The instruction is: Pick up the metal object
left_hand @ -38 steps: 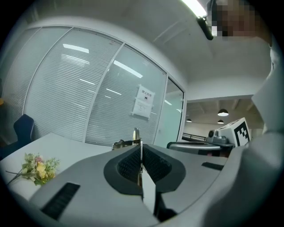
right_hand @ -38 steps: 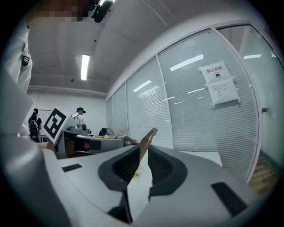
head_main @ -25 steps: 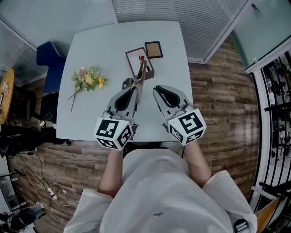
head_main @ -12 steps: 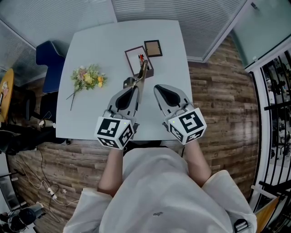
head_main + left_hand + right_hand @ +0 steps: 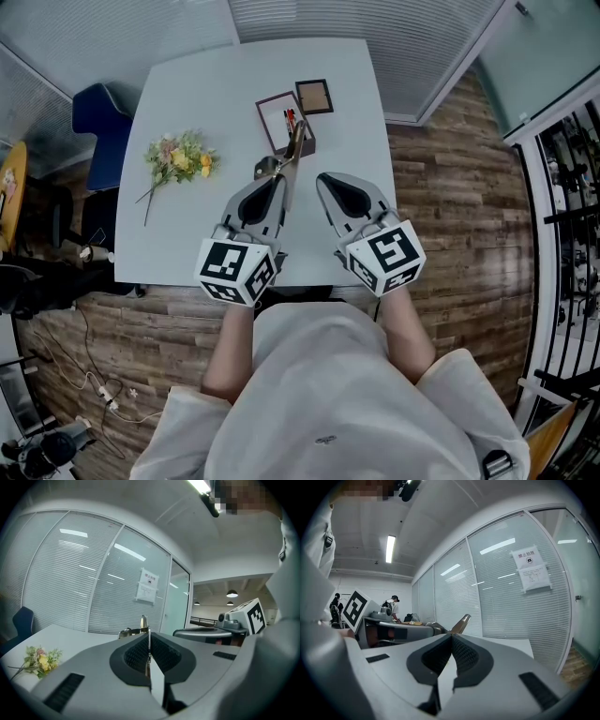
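Note:
The metal object (image 5: 289,155) is a long, slim, brass-coloured piece. It hangs above the pale table (image 5: 206,84), and its far end reaches over a brown box (image 5: 284,120). My left gripper (image 5: 271,184) is shut on its near end. In the left gripper view the metal object (image 5: 143,622) sticks up just past the closed jaws of the left gripper (image 5: 149,637). My right gripper (image 5: 331,184) hovers beside it on the right, shut, with nothing between its jaws. The right gripper view shows the right gripper (image 5: 451,637) closed and the metal object (image 5: 461,622) beyond it.
A bunch of flowers (image 5: 180,159) lies on the table's left part. A small framed square (image 5: 314,97) sits behind the brown box, which holds pens. A blue chair (image 5: 98,131) stands left of the table, and blinds and glass walls ring the far side.
The metal object's far end has shifted slightly further from me over the brown box. Both grippers stay almost where they were.

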A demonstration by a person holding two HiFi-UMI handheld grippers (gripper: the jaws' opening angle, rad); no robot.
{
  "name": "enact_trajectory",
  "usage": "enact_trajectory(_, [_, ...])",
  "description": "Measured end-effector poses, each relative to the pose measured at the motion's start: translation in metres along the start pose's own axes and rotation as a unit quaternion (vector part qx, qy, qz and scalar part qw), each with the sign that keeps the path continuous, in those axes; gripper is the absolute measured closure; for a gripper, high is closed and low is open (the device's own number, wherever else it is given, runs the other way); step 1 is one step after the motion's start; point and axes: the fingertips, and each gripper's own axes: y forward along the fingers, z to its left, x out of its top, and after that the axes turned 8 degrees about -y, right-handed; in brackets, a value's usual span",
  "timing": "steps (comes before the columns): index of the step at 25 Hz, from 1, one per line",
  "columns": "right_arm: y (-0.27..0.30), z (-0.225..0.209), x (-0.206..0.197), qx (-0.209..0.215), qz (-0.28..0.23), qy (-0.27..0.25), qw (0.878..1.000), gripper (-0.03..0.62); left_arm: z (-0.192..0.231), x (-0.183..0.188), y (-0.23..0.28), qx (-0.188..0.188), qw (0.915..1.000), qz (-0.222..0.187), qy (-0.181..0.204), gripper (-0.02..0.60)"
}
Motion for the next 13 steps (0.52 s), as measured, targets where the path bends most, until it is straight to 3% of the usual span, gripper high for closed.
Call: enact_trajectory(13, [-0.0027,0.0024,-0.0019,-0.003,0.002,-0.003,1.000,0.588,-0.0021,-0.0032,-0.0021,-0.001,1.0000,0.003,0.001,0.560])
